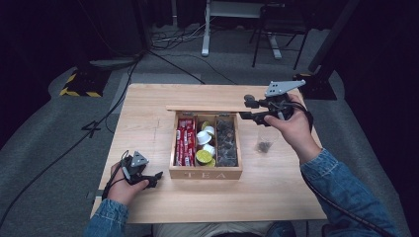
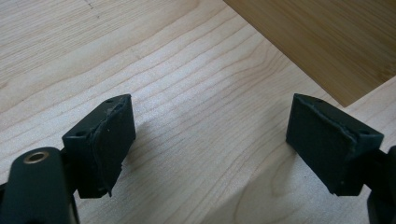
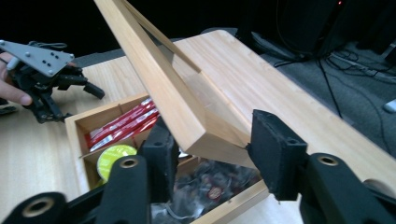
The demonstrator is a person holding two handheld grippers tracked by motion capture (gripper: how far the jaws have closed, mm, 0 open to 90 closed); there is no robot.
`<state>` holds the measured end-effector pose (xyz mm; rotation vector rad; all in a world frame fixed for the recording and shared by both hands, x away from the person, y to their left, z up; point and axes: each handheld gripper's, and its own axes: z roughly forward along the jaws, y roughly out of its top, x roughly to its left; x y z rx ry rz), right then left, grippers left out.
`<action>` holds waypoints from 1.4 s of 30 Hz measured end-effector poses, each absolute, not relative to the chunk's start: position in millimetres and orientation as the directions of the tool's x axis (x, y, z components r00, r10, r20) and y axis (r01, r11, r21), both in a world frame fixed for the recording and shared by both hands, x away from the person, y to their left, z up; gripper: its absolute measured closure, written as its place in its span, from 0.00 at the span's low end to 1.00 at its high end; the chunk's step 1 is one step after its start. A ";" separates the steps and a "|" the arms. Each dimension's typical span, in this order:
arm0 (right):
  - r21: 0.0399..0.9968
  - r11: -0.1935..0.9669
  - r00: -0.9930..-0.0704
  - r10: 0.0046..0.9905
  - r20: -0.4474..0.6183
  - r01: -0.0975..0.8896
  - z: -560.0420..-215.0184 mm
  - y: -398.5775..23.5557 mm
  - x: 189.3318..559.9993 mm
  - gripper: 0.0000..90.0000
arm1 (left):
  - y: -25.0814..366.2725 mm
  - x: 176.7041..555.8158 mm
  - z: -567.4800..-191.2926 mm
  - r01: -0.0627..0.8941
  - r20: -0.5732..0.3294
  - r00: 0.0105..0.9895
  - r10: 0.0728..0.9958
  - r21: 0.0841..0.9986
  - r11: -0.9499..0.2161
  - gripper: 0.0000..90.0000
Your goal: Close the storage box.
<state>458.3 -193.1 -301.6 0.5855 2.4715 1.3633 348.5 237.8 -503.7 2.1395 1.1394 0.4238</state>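
A wooden tea box point(image 1: 205, 174) stands mid-table with its hinged lid point(image 1: 197, 107) raised at the back. It holds red sachets point(image 1: 185, 140), white and green capsules point(image 1: 205, 145) and dark tea bags point(image 1: 226, 143). My right gripper point(image 1: 247, 107) hovers at the box's back right corner. In the right gripper view its jaws point(image 3: 210, 149) stand open, straddling the corner of the tilted lid point(image 3: 154, 79) without clamping it. My left gripper point(image 1: 155, 177) rests on the table left of the box, open and empty point(image 2: 210, 140). It also appears far off in the right gripper view point(image 3: 80, 106).
A clear plastic cup point(image 1: 265, 140) with dark bits at its bottom stands right of the box, beneath my right hand. The table's edge point(image 1: 207, 219) runs close in front of the box. Cables and a stand point(image 1: 84, 81) lie on the floor beyond.
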 end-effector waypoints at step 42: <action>0.826 0.505 -0.862 0.505 -0.047 0.251 -380.8 -194.2 395.2 0.41 | 234.4 348.2 -503.9 0.603 -0.026 0.572 0.820 0.691 -0.398 0.18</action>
